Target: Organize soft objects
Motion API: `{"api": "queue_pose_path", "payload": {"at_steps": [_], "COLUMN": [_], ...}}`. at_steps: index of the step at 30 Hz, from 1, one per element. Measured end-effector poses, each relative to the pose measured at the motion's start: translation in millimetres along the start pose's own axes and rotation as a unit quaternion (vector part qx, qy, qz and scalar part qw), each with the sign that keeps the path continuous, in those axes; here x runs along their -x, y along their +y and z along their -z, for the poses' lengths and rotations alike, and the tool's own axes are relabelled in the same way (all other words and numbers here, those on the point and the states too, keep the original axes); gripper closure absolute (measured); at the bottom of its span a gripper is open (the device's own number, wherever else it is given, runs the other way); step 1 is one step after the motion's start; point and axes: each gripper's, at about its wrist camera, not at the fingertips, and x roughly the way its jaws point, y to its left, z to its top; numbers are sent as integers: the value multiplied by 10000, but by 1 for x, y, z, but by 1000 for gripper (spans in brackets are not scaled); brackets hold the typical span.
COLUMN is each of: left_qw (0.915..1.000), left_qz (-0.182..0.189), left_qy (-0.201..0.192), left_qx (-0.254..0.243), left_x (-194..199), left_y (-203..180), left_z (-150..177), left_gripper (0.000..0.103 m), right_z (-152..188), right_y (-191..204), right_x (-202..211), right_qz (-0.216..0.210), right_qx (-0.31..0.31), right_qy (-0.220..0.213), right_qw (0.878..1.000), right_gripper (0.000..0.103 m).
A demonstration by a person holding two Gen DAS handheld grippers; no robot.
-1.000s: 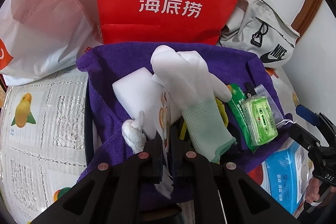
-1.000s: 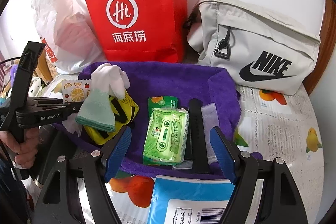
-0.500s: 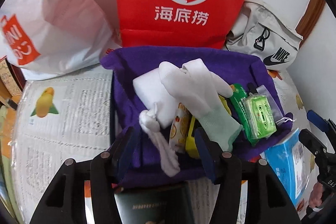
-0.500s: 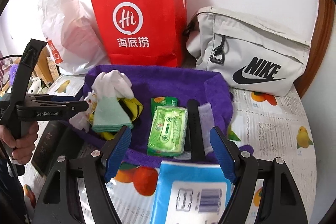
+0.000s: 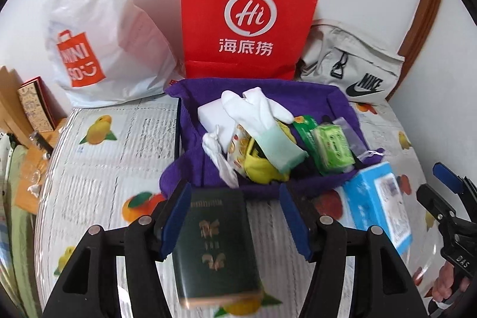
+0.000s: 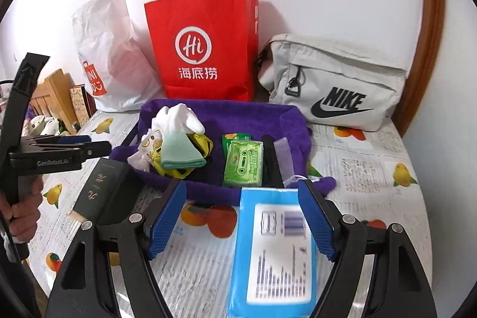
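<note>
Inspector: Surface and room?
Clerk: Worktop (image 6: 372, 169) under a fruit-print cover, white wall behind. Purple tray (image 6: 238, 115) holds glove (image 5: 262, 115), wipes (image 6: 244, 163).
Inspector: Tongs?
Clerk: Left tongs (image 5: 235, 216) just opened, parted, gripping nothing; green book (image 5: 214, 240) lies below. Right tongs (image 6: 241, 216) wide apart, empty, above blue pack (image 6: 277, 252)

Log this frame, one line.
left tongs: just opened, empty | right tongs: open, empty | white glove: in purple tray

Red paper bag (image 6: 205, 49) reads "Hi 海底捞"; grey pouch (image 6: 337, 82) reads "NIKE".
</note>
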Motion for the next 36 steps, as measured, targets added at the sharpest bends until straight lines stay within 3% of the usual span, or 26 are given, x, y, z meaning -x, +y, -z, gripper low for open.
{"api": "queue_pose_path", "payload": {"at_steps": [4,10,17,21,29,36], "left_qw": [9997,9986,9970,9962,9936,9892], "left_qz": [-23,-112,-208,-241,-301,-677], "left_qy": [-225,-505,-726,-814,-1086,-1294], "left_qx": [36,121,172,205,122,92], "left_x": [34,79,118,138,173,188], "left_y": [-5,-10,-16,-18,-28,-37], "left_z": [18,44,80,99,130,148], "left_gripper": [35,27,10,8,6,6], "right_z": [8,24,45,58,81,99], "right_y": [2,7,16,21,29,30], "right_x": [25,59,96,117,149,173], "right_qz": [70,108,-3,40,163,280], "right_qx": [-72,-157,-279,-306,-305,-370], "right_qy": [-130,-198,-312,-380,-375,-412], "right_qw": [9999,9996,9991,9988,9987,9981], "right_gripper": [11,7,6,1,0,0]}}
